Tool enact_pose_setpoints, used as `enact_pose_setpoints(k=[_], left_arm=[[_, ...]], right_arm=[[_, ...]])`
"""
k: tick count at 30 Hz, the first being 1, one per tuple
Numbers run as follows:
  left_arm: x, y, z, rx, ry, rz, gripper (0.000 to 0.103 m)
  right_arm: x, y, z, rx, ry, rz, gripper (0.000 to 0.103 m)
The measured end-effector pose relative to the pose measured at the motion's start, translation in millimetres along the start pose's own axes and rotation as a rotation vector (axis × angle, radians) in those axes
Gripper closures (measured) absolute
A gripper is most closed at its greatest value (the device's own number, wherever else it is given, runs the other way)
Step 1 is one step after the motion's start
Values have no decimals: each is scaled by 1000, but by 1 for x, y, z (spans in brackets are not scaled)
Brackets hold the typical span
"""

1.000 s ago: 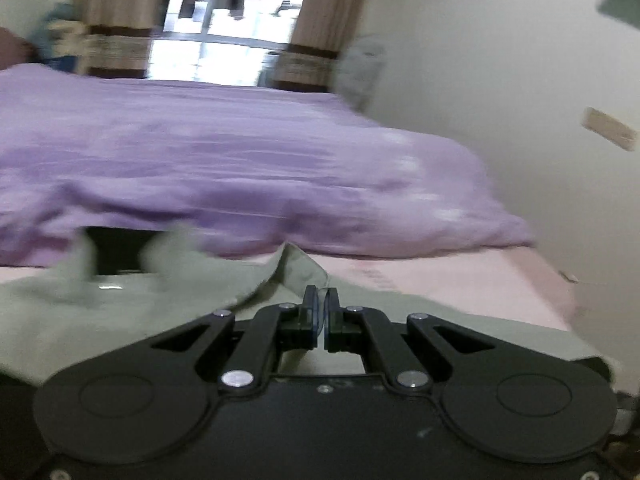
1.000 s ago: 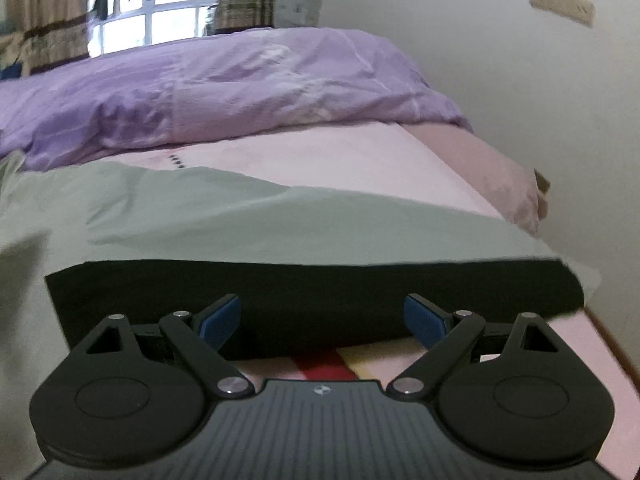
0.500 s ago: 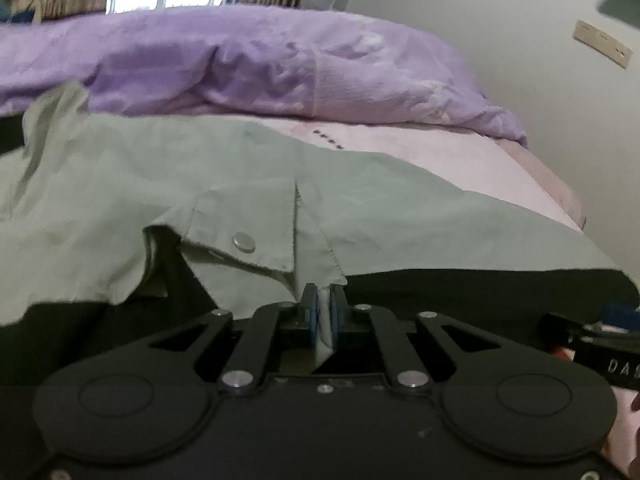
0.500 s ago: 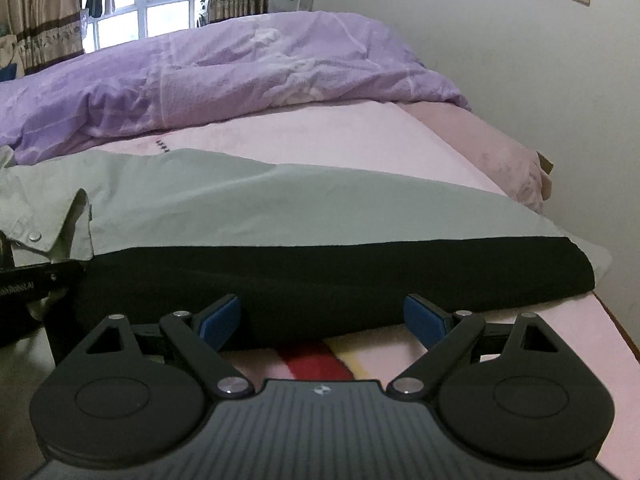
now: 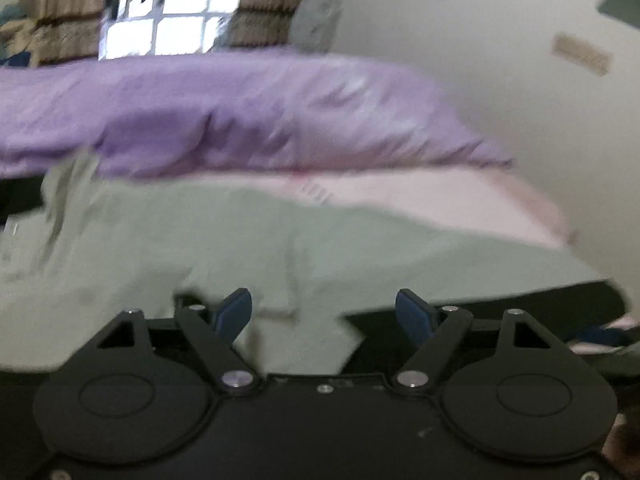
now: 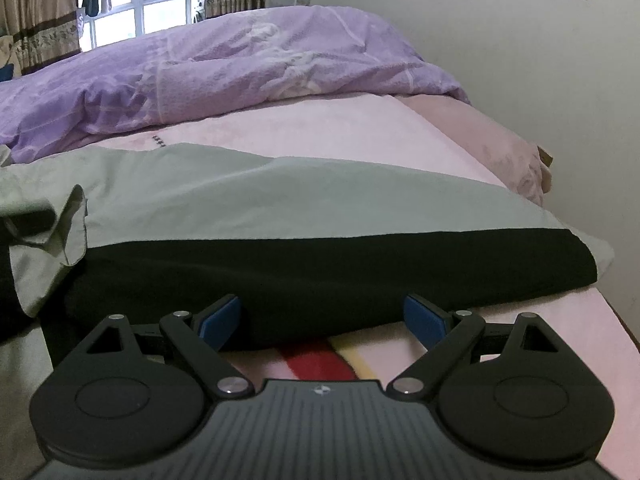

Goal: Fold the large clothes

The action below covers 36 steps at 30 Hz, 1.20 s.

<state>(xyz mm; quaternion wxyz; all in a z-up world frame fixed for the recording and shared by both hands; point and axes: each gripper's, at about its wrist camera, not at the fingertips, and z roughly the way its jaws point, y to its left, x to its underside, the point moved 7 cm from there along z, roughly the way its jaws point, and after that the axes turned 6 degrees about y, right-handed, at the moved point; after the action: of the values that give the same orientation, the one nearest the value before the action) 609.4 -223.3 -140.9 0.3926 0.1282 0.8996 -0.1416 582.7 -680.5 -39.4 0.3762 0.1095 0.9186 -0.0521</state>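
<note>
A large pale green garment (image 6: pixel 248 196) with a black lining or hem band (image 6: pixel 320 280) lies spread across the pink bed; it also shows blurred in the left wrist view (image 5: pixel 248 240). A green cuff flap (image 6: pixel 60 232) lies folded at its left side. My left gripper (image 5: pixel 324 314) is open and empty just above the green cloth. My right gripper (image 6: pixel 322 322) is open and empty at the near edge of the black band.
A crumpled purple duvet (image 6: pixel 224 76) fills the far half of the bed. The pink sheet (image 6: pixel 320 136) shows beyond the garment. A white wall (image 6: pixel 520 60) with sockets runs along the right bed edge. A window with curtains is at the back.
My left gripper has opened and let go of the green cloth edge it was shut on, and its view is blurred by motion. The right gripper stayed open and edged slightly nearer the garment.
</note>
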Motion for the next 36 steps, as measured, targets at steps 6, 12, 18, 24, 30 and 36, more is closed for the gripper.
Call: enact_pose_setpoints(k=[6,12,18,24,30,36], left_arm=[[19,-1,26,-126,18,103,11],[8,8,-38,-119,-38,132,0],[41,54,-113,-251,-56,195,0],[76,122,-164,-353,-18,79,0],[104,179,-186,-439,54,-53,0],[113,207,-215,-478,41,-113,0]], right_arm=[[1,-23,3,-70,-4,93,0],[10,-125,1,-78,-38,366,19],[36,-259,14,-41,-37,756,18],[16,-296,41,-177,-36,926,31],[5,-293,60,-146,-35,930,85],[-32,-257,-9,-148,-248,722,87]])
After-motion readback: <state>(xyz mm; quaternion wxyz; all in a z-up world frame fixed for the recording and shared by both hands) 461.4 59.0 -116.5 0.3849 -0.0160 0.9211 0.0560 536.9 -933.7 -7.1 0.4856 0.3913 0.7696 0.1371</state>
